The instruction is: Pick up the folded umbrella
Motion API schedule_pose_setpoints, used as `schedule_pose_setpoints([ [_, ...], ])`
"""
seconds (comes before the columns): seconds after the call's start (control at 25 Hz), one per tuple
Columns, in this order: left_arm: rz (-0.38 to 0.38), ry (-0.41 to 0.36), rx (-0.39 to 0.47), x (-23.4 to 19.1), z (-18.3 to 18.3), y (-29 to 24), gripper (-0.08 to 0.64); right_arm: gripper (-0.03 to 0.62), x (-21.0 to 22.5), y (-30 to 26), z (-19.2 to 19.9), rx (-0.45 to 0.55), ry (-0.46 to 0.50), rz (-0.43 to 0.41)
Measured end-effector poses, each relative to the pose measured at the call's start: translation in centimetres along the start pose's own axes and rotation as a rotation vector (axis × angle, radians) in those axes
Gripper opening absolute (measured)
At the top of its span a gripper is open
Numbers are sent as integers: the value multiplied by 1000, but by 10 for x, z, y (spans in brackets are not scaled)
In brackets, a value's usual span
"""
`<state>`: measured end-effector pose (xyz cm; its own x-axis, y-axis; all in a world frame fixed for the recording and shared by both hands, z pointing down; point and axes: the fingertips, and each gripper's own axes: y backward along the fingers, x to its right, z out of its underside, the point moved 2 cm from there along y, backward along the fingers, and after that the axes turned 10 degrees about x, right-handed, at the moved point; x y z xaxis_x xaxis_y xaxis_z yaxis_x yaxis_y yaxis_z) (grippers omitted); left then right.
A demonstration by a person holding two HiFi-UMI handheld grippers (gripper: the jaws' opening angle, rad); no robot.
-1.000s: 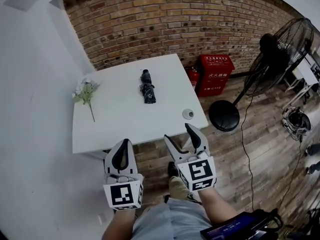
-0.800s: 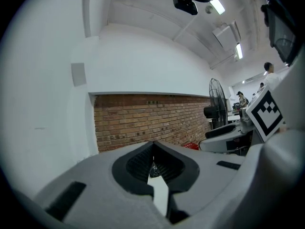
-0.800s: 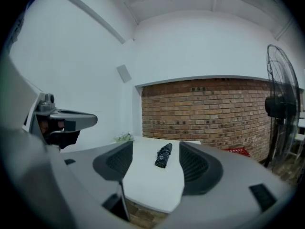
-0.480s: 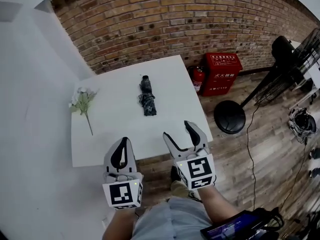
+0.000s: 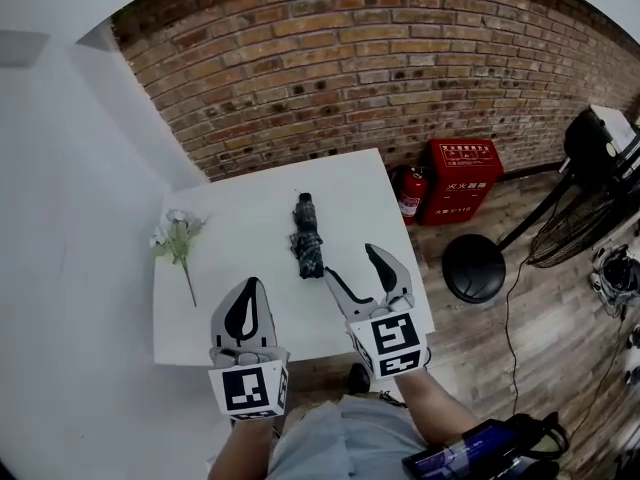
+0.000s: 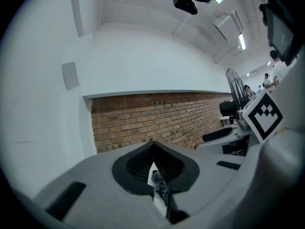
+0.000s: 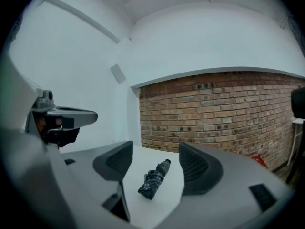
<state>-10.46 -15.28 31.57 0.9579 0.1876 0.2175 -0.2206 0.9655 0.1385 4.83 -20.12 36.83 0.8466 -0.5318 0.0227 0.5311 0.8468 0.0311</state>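
**Grippers at the near edge, umbrella ahead**

Our left gripper [image 5: 249, 284] has its jaws together. Our right gripper [image 5: 350, 260] has its jaws apart and empty, above the white table's [image 5: 215, 308] near edge. The folded umbrella [image 5: 308, 238] lies mid-table, ahead of the right jaws.

Left gripper [image 5: 248, 290]: we hold it at near left, pointing level toward the far side, jaws shut tip to tip.
Right gripper [image 5: 352, 265]: we hold it just to the right, tipped slightly downward, jaws wide apart.
Right forearm [image 5: 432, 416]: bare, angled inward.
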Motion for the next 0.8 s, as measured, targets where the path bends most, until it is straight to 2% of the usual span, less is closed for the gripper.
schedule_pose_setpoints([
  [0.4,-49,-2,37,-27,-4,-34,6,311,12,-50,-17,26,36,-32],
  [0.8,-45,40,1,-75,28,-63,6,322,2,-105,4,-43,47,-12],
])
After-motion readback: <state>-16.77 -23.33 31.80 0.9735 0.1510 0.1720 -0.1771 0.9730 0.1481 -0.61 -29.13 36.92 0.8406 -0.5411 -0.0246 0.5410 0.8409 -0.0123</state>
